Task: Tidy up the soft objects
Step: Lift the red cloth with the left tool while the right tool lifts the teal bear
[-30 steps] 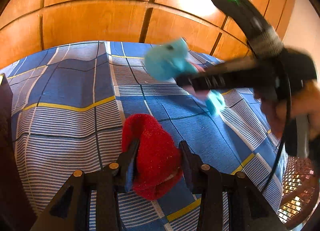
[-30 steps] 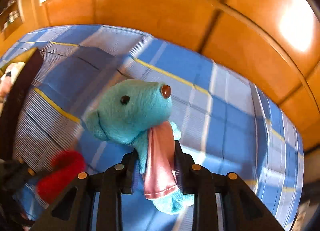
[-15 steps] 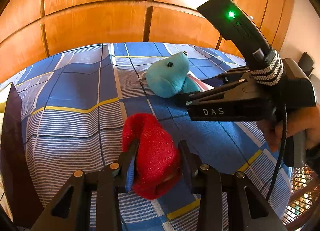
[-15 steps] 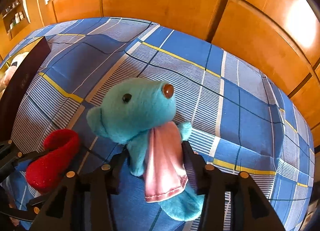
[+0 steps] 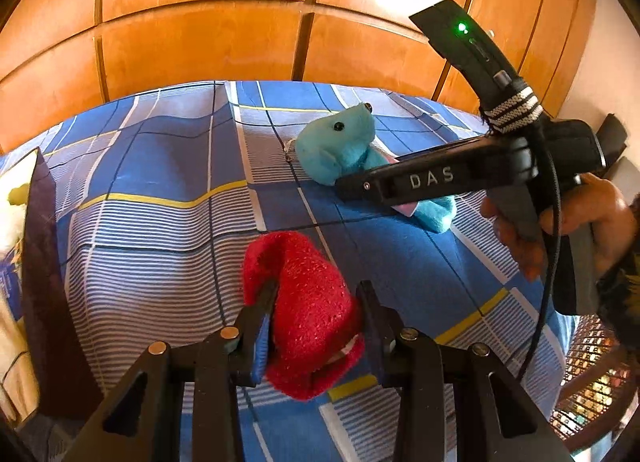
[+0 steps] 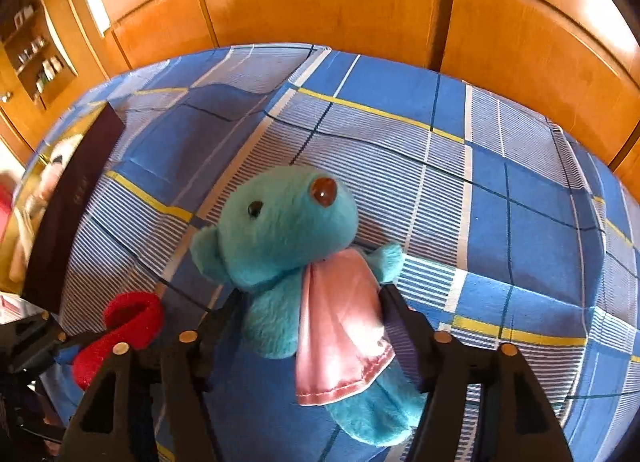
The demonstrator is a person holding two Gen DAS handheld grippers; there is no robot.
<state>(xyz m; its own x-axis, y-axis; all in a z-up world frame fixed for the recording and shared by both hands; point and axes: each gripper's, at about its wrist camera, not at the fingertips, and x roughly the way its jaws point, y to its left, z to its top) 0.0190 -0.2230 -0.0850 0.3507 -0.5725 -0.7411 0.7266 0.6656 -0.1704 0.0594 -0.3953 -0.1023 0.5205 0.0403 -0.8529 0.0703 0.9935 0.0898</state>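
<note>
Teal and fuzzy, the toy bear (image 6: 288, 246) lay on its back on the blue checked bedspread (image 6: 500, 190). The right gripper (image 6: 312, 302) was opening around its tummy, so the pads no longer squeezed it; it looked set down there on purpose. The left gripper (image 5: 316, 306) pinched a red knitted sock (image 5: 308, 310) just above the cloth. A dark box (image 5: 44, 286) stood at the bed's left edge. Lots of bare bedspread lay beyond the bear.
</note>
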